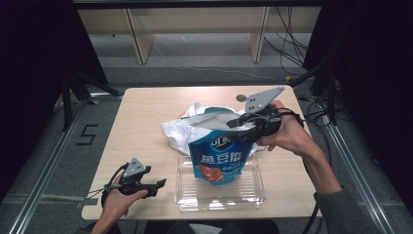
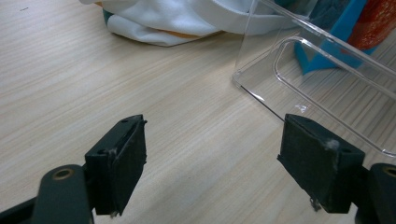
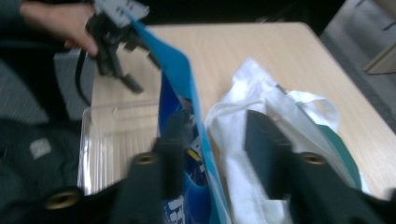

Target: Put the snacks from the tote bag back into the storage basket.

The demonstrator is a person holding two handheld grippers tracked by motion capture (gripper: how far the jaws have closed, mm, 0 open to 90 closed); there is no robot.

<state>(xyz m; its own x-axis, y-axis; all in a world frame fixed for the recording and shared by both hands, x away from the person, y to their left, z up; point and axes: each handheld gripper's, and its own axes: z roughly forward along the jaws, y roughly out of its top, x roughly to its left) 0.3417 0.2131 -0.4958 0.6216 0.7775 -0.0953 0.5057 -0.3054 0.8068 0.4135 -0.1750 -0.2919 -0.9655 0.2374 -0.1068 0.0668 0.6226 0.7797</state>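
A blue snack bag is being stood up in a clear tray near the front edge of the table. The bottom of the bag is in the tray and its top is at the right gripper. In the right gripper view the jaws are seen apart, with the bag's top edge between them, close to one jaw; no pinch on the bag can be seen. To do this step well, the bag should be let go gently, so that it is not tipped over, and the gripper should be lifted straight away from the top edge so that nothing is dragged. The bag looks soft and crinkly, so it may flop to one side once it is free. The left gripper is held low at the near left, well apart from the tray, with its jaws wide apart and nothing in them. A white cloth bag is crumpled just behind the tray. The table is made of pale wood. Beyond it a grey floor, wooden shelf legs and black cables can be seen.
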